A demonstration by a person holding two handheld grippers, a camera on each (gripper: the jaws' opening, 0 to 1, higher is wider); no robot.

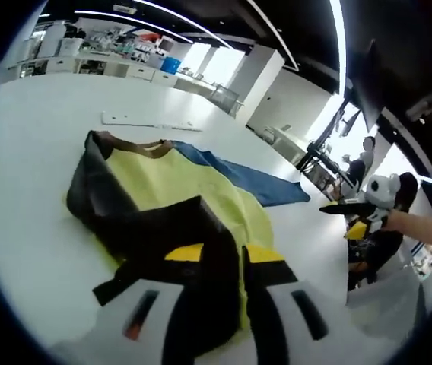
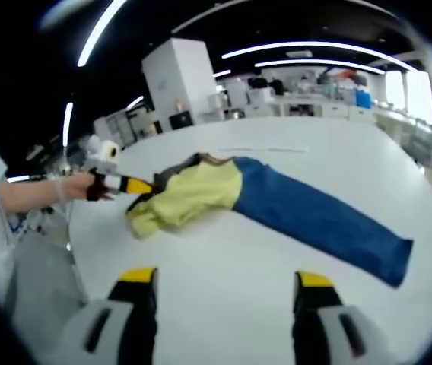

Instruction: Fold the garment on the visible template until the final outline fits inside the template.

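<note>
One garment [image 2: 201, 194], left tongs [image 1: 220, 262] pinching it, right tongs [image 2: 223, 285] spread.

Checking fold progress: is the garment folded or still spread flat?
Partly folded. The garment is bunched at its yellow end, where the left tongs grip it, while the blue part trails flat across the white table.

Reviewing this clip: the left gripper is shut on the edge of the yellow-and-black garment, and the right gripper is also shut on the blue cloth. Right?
Not quite. The left gripper is shut on the garment, but the right gripper is not shut on the blue cloth: in the right gripper view its jaws stand open over the bare white table, short of the cloth.
</note>
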